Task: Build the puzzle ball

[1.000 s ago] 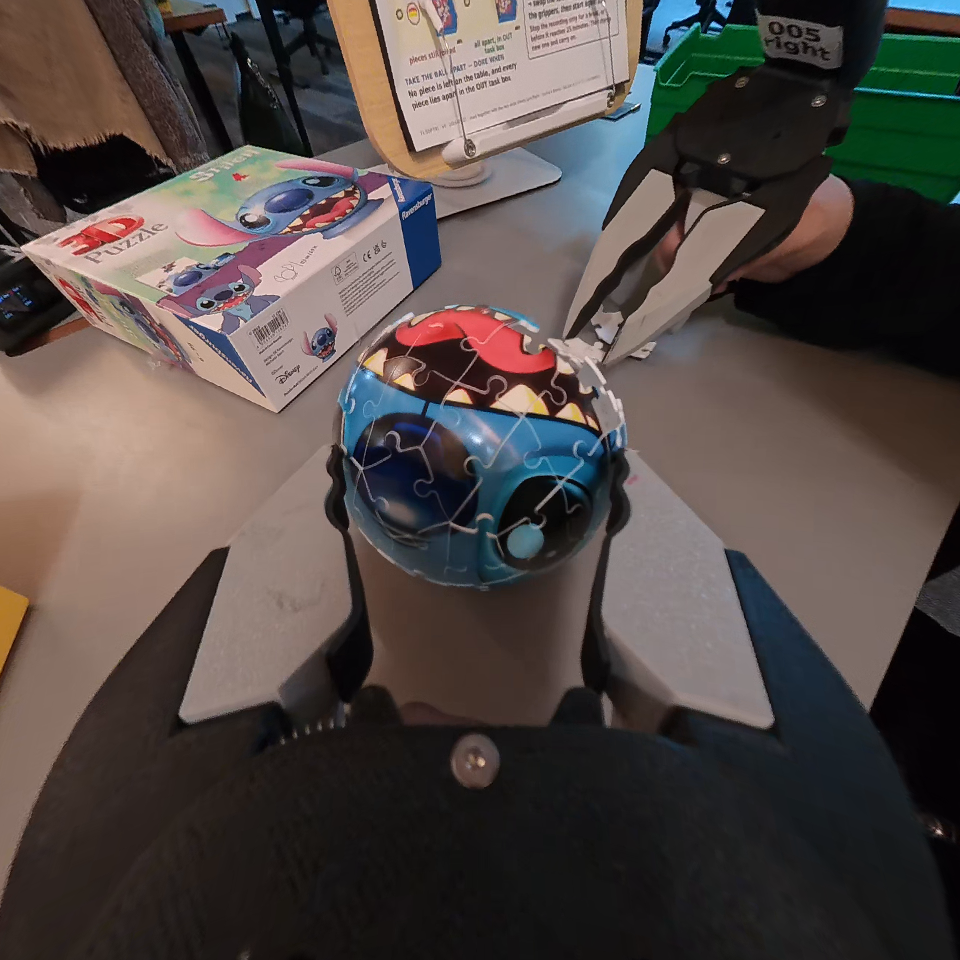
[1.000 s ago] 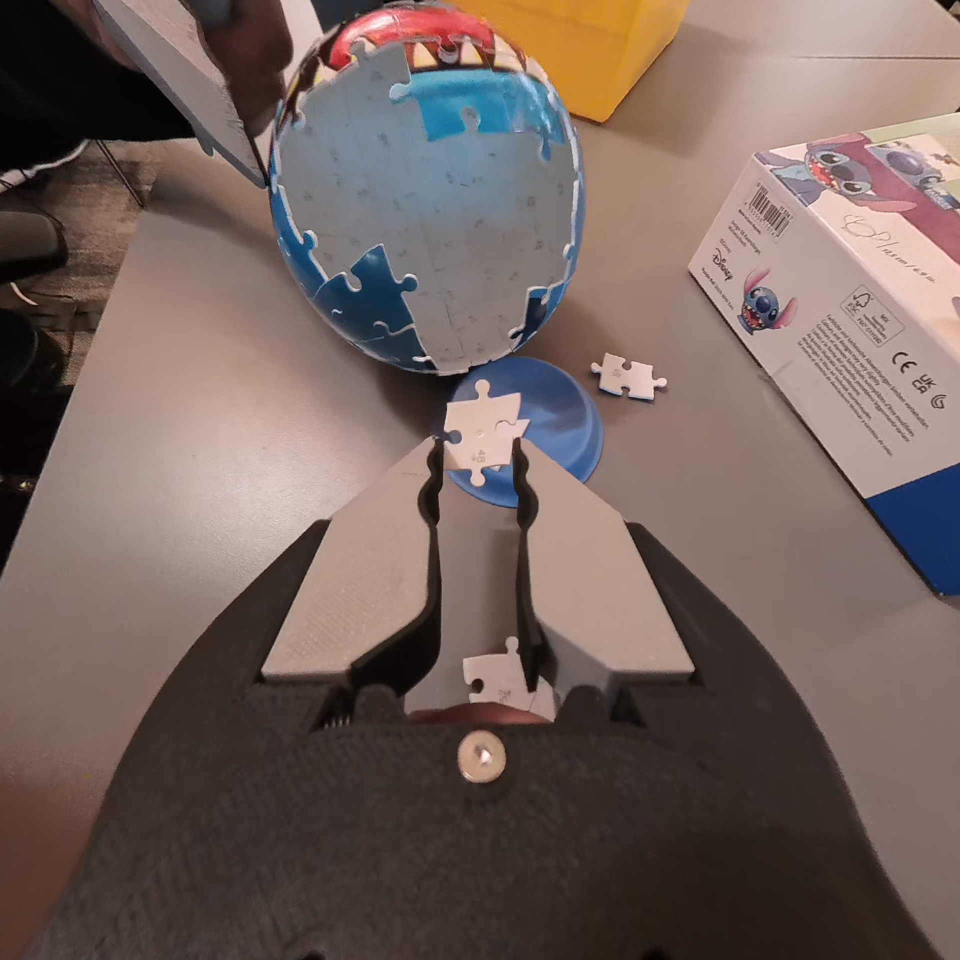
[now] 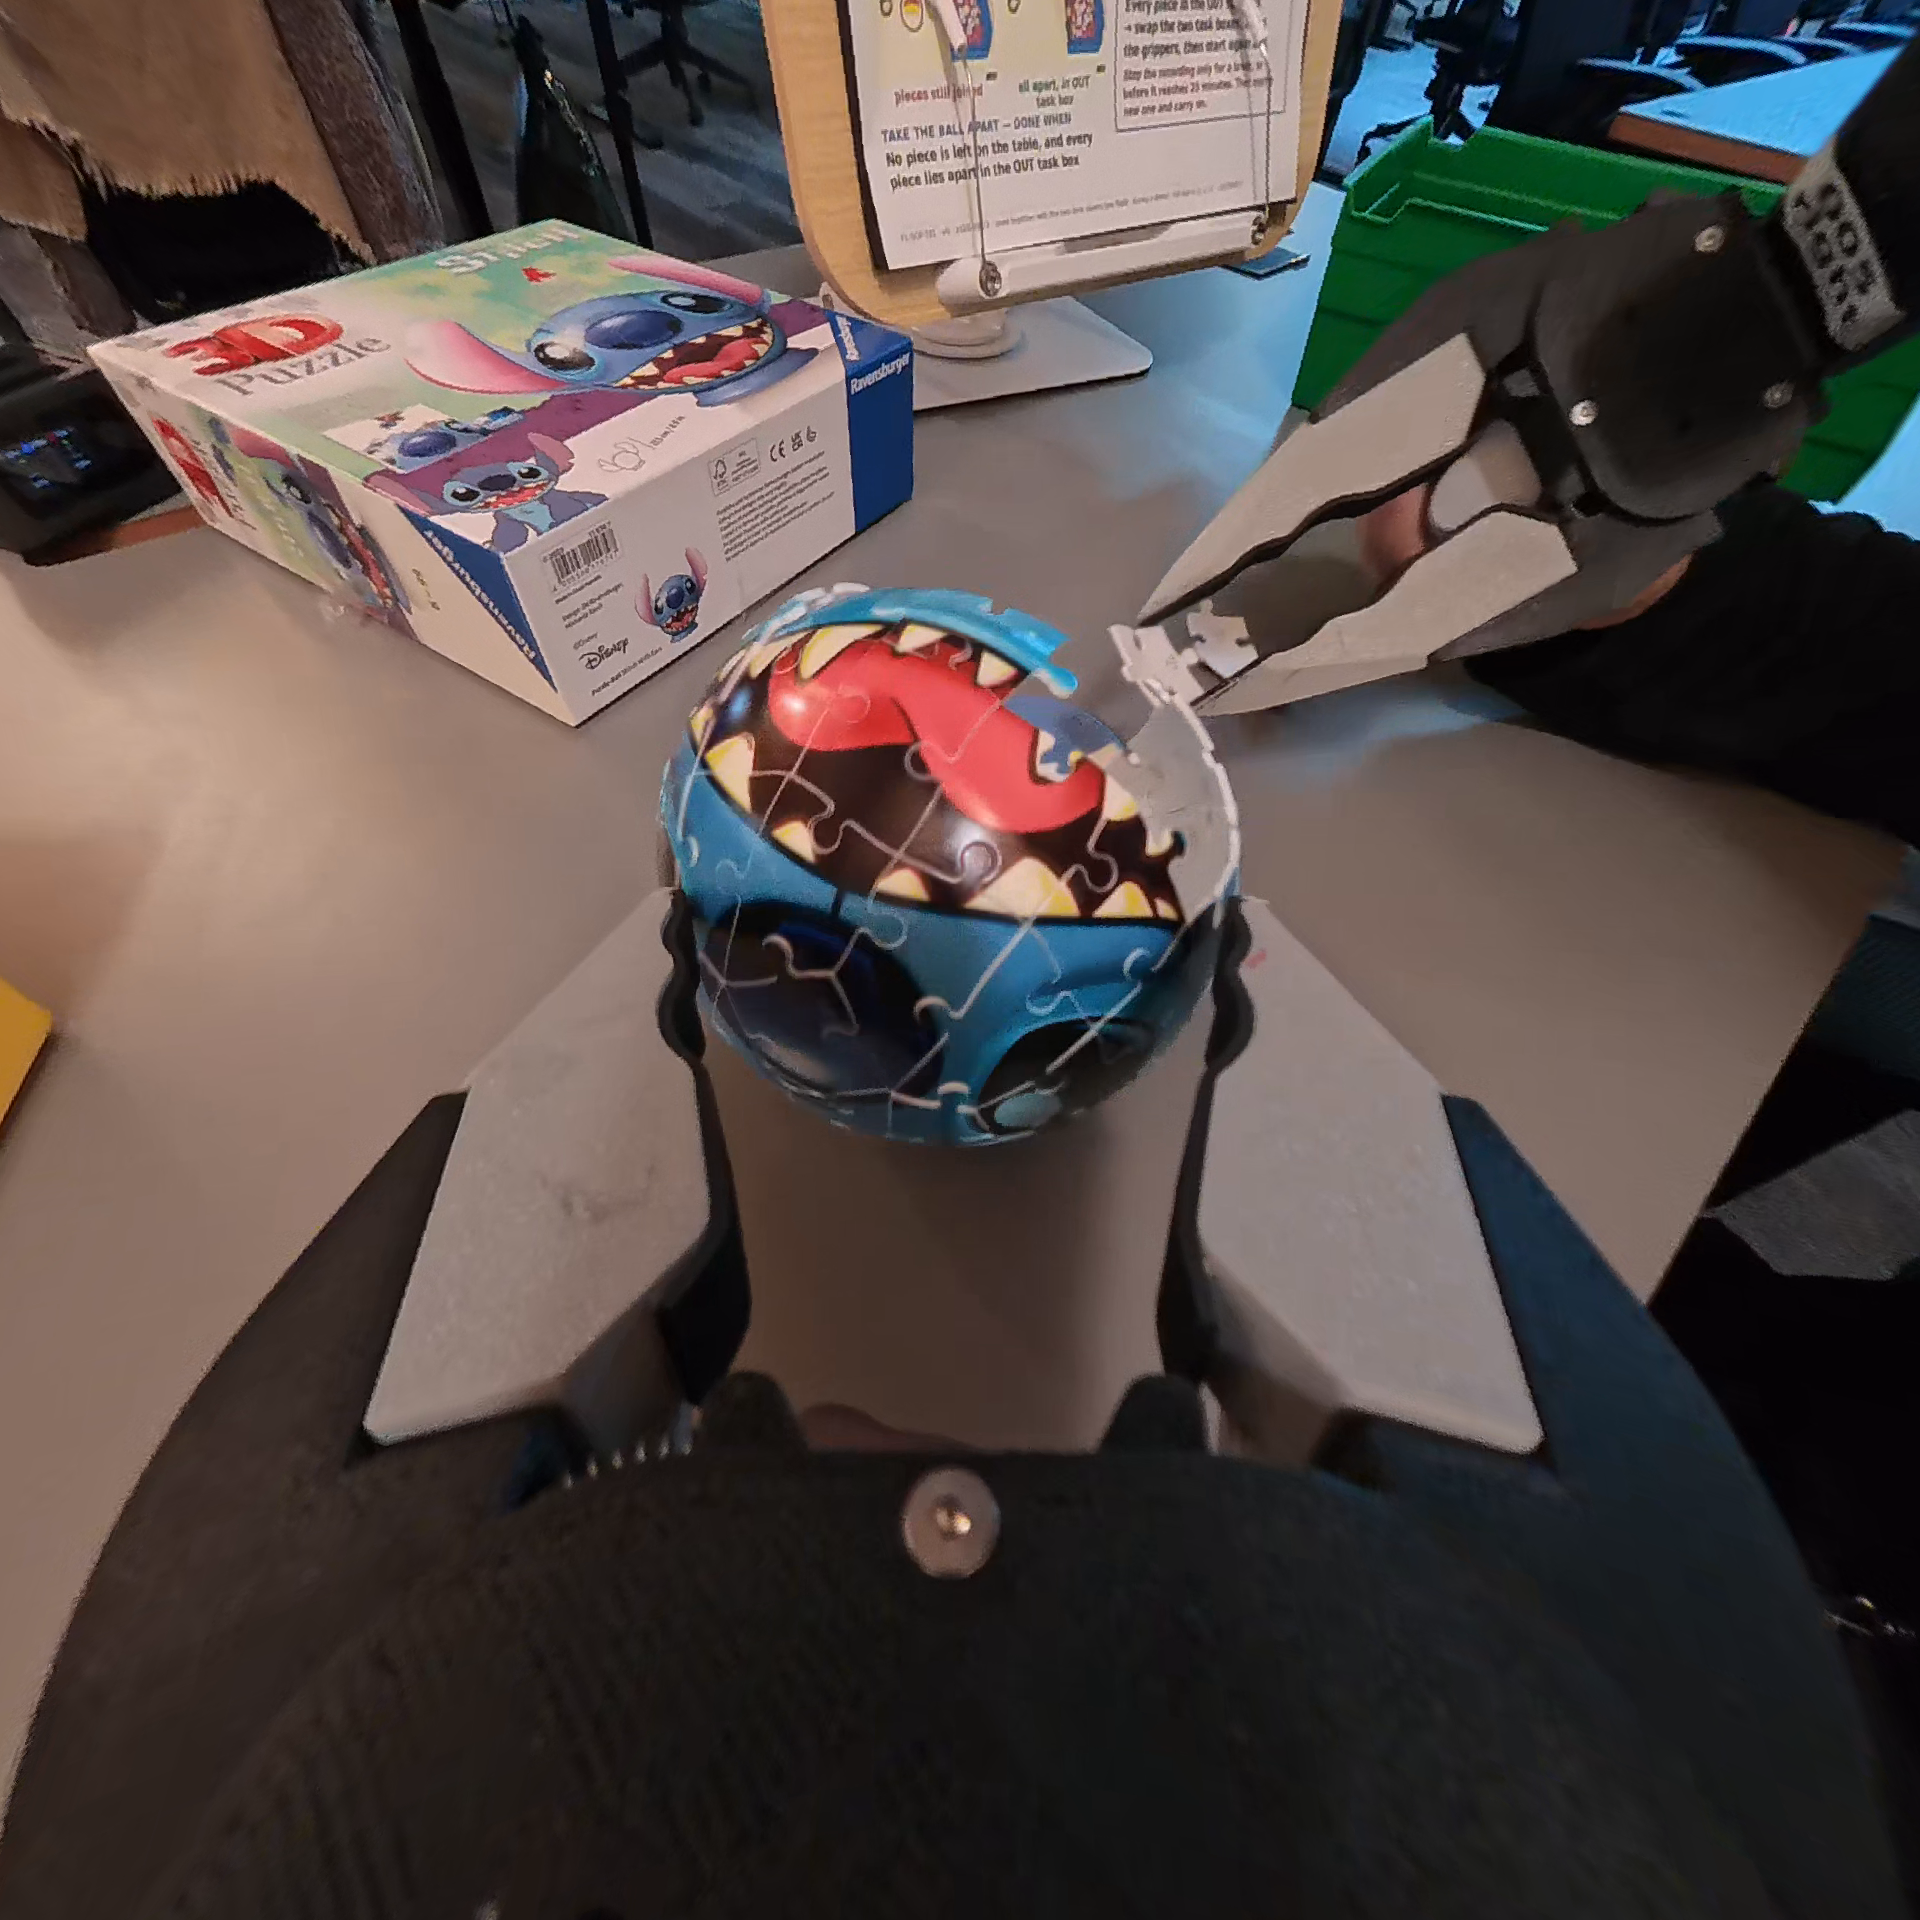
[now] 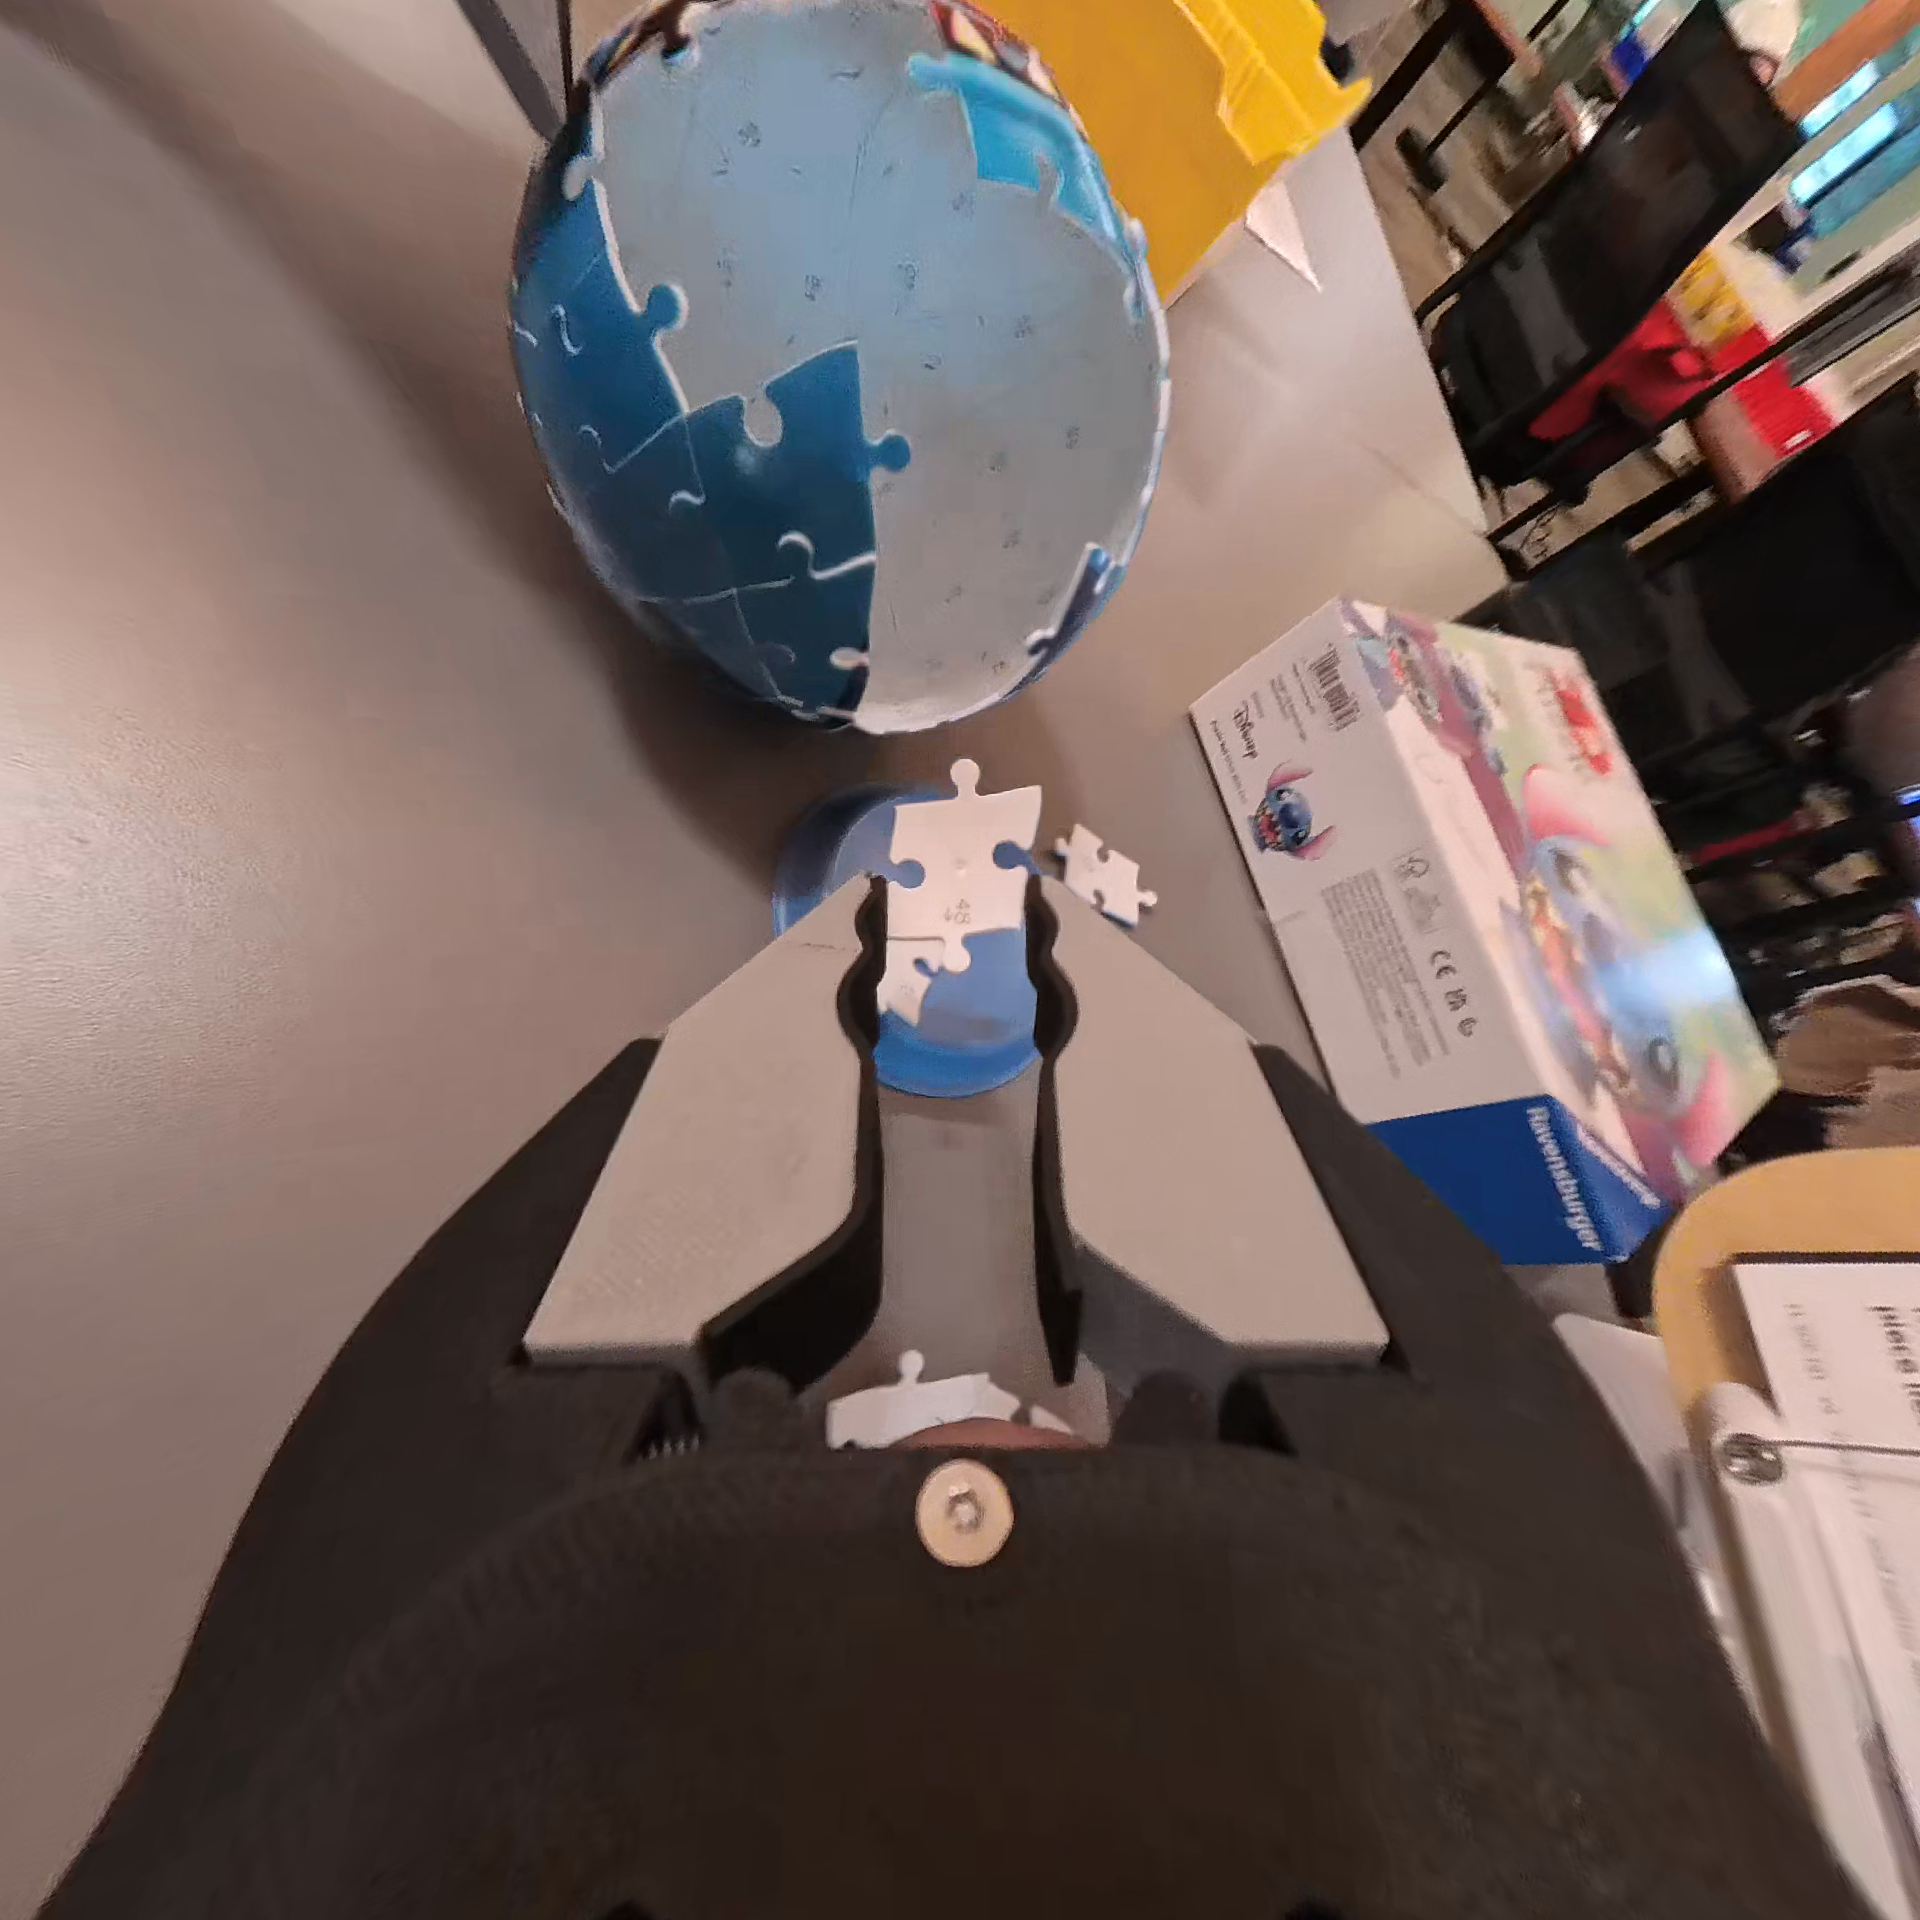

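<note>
Since a second ago we have rolled the puzzle ball (image 3: 940,883) so its red mouth faces up, and the right gripper (image 4: 954,904) has swung round with its piece (image 4: 961,868). Our left gripper (image 3: 951,966) clamps the ball at its two sides above the grey table (image 3: 260,790); the right pinches the white-backed piece just short of the open gap. A blue stand (image 4: 935,1023) and a loose piece (image 4: 1103,871) lie below, beside the puzzle box (image 4: 1475,914). The ball looks like a light, hollow shell (likely to buckle if squeezed), so we judge it best gripped gently across the finished band, away from the ragged edge.
</note>
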A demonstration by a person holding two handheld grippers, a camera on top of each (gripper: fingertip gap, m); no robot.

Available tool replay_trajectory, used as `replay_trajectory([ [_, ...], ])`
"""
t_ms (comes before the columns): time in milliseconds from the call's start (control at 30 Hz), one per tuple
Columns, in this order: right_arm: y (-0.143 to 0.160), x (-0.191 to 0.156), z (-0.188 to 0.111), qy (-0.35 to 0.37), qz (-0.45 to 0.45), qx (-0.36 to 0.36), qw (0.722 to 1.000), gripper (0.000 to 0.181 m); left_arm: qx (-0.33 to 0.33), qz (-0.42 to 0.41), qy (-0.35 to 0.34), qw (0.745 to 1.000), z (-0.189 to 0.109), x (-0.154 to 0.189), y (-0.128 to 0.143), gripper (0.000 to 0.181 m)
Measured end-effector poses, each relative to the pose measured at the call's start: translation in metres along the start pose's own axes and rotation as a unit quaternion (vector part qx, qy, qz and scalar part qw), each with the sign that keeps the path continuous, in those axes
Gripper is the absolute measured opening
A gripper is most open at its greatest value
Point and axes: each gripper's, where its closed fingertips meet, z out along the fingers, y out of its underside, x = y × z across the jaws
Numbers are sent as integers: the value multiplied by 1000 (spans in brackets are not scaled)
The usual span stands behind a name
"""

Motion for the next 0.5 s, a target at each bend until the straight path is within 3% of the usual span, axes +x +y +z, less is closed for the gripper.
replay_trajectory([
  [233,-5,-2,0,7,-4,4,1000,24,-9,-9,-4,1000,-11,-1,9,98],
  [500,-21,3,-8,26,2,32,999,24,15,19,-34,999,-39,-3,-5,94],
])
